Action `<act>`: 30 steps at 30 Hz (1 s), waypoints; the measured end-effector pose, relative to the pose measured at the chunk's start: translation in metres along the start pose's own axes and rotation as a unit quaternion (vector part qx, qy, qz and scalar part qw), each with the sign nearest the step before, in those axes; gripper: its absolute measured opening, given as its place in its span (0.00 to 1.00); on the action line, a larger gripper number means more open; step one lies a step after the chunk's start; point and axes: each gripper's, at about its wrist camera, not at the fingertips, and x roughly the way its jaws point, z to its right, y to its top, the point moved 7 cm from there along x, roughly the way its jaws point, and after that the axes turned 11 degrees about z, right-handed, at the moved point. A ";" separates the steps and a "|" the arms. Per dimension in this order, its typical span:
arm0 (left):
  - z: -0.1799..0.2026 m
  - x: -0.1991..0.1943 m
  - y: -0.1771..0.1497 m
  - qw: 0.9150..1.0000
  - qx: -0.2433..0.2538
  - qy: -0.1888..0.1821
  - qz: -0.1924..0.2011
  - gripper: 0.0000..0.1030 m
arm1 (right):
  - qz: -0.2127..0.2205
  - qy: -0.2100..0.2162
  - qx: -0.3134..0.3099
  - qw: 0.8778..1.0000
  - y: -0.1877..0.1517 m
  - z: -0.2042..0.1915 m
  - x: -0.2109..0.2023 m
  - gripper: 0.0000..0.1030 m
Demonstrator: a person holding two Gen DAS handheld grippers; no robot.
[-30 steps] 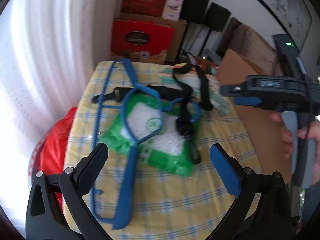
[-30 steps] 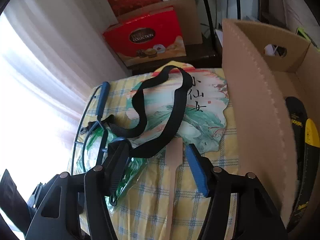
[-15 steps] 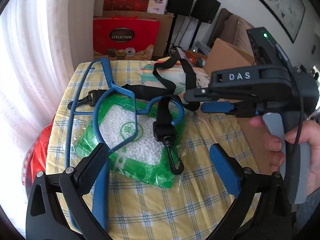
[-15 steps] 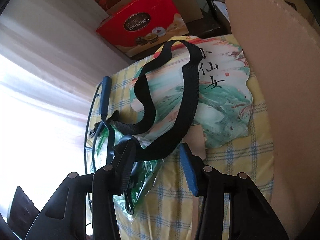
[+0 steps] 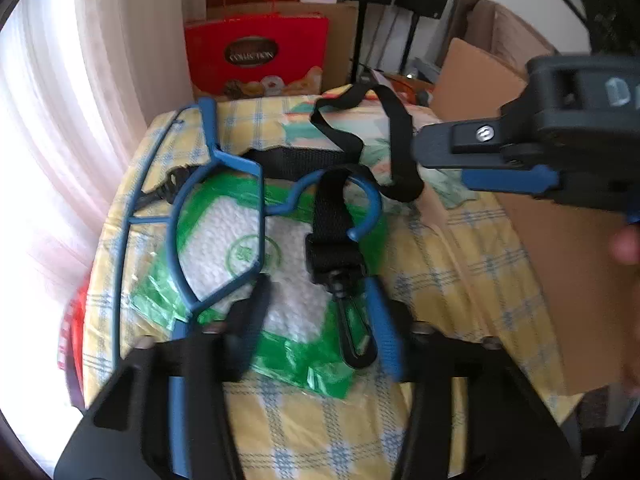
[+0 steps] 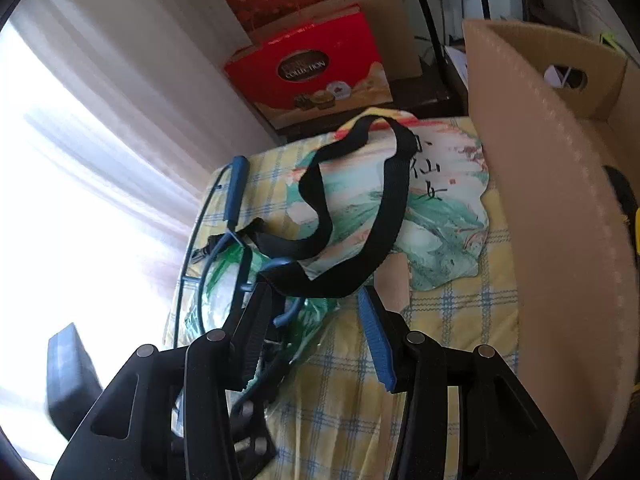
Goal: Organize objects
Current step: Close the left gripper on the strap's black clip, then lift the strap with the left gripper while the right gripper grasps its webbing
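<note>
A black strap (image 5: 394, 142) with a metal clip (image 5: 352, 334) lies looped over a blue hanger (image 5: 218, 184), a green bag of white pellets (image 5: 276, 264) and a painted paper fan (image 6: 440, 208) on a yellow checked table. My left gripper (image 5: 318, 312) is open, its fingers either side of the strap's clip end, low over the bag. My right gripper (image 6: 316, 312) is open with the strap (image 6: 384, 216) running between its fingers; its body shows in the left wrist view (image 5: 516, 148).
An open cardboard box (image 6: 560, 208) stands against the table's right side with a yellow and black item inside. Red gift boxes (image 6: 316, 72) stand behind the table. A white curtain hangs at the left. A red bag (image 5: 70, 328) sits below the table's left edge.
My left gripper has dropped forward onto the strap's clip end and its fingers have narrowed. My right gripper has stayed at the strap, tilting so the cardboard box shows again.
</note>
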 end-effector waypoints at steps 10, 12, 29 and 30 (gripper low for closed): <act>-0.016 -0.018 0.007 0.999 -0.037 -0.014 0.034 0.14 | 0.009 0.013 -0.019 1.000 0.001 -0.013 -0.016 0.46; -0.021 -0.025 0.014 0.998 -0.045 -0.020 0.048 0.14 | 0.010 0.013 -0.021 1.000 0.001 -0.015 -0.018 0.46; -0.061 -0.069 -0.006 0.988 -0.128 -0.073 0.052 0.14 | -0.021 0.012 -0.119 0.993 0.034 -0.059 0.017 0.46; -0.060 -0.069 -0.006 0.988 -0.125 -0.072 0.052 0.14 | -0.027 0.007 -0.126 0.992 0.034 -0.059 0.026 0.45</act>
